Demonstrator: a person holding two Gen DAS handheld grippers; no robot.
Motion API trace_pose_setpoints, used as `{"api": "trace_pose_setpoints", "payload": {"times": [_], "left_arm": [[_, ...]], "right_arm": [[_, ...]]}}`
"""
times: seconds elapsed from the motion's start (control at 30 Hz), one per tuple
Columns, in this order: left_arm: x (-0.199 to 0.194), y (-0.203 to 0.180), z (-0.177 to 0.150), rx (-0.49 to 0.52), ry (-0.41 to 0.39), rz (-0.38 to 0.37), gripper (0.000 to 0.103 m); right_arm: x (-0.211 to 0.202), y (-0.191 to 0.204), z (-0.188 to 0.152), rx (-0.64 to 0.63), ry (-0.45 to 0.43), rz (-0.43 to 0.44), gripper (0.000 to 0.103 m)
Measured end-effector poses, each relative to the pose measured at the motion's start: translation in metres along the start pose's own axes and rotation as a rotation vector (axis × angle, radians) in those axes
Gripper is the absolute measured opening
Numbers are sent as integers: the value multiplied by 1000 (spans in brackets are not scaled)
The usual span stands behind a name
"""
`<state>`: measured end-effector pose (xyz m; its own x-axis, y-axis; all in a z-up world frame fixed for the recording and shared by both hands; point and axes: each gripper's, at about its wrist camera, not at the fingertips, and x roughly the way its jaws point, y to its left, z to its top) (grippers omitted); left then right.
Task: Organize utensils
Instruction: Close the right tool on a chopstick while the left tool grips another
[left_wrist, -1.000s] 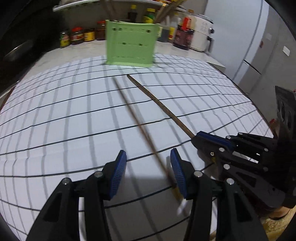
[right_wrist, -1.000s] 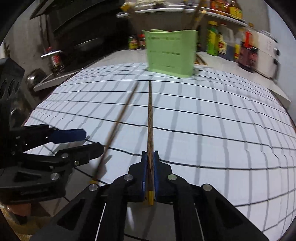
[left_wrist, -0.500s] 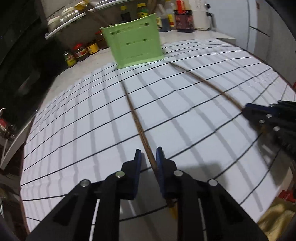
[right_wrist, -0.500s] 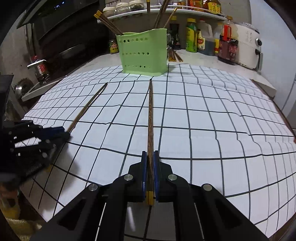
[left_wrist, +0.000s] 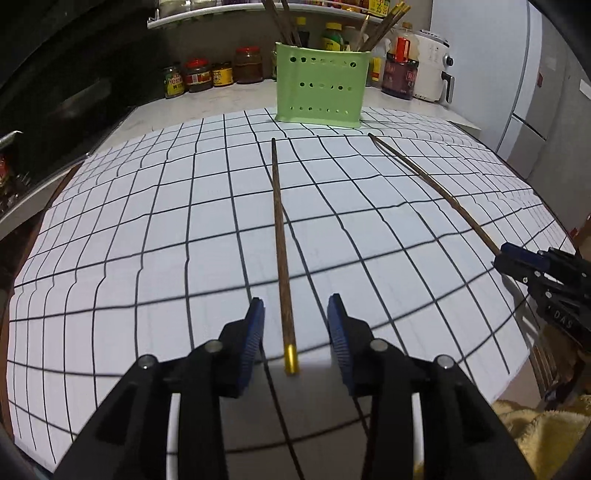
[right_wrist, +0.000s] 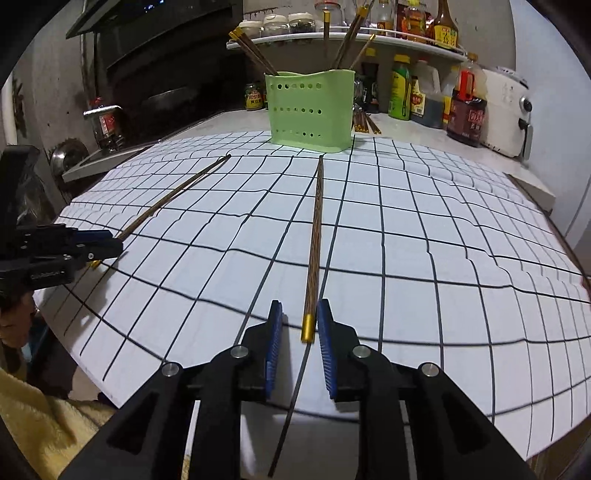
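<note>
Readable writing: "DAS" on the body of the right gripper (left_wrist: 517, 260) as seen from the left wrist view; "Yes" on a jar label (right_wrist: 253, 96) behind the green holder (right_wrist: 309, 110). Other bottle labels too small to read.

Left gripper (left_wrist: 295, 328): jaws released, wide gap, blue pads (left_wrist: 255, 332) clear of the left chopstick (left_wrist: 280, 236) on both sides. Chopstick flat on the grid mat (left_wrist: 147, 221), gold-capped end between the pads, long axis running straight away toward the holder, thin tip just short of its base.

Right gripper (right_wrist: 299, 328): jaws parted, narrower gap; right chopstick (right_wrist: 316, 236) between the pads, close to the right one; contact cannot be judged. Gold cap nearest the gripper, tip pointing at the holder's foot.

Both sticks on the mat, well apart, converging slightly toward the holder. More chopsticks (right_wrist: 255, 55) standing tilted inside the holder.
</note>
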<state>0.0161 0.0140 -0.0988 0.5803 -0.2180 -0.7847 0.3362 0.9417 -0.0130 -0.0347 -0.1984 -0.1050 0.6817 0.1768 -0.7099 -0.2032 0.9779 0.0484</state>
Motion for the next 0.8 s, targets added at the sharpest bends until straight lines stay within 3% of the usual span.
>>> {"api": "trace_pose_setpoints", "payload": {"times": [0.2,0.3,0.5,0.8], "left_arm": [[-3,0,-5,-20,-27,-15,36],[-2,-1,-4,-38,-32,-16,36],[-4,-13,-6,-44,-21,52,36],[-10,-14,-13,-59,-8,104,13]], "right_arm": [[-1,-3,-3,47,-21,-8,19],[2,-7,-2,79,-43,-27,7],[3,-6,0,62,-44,-47,7],[3,-4,-2,60,-61,-49,7]]}}
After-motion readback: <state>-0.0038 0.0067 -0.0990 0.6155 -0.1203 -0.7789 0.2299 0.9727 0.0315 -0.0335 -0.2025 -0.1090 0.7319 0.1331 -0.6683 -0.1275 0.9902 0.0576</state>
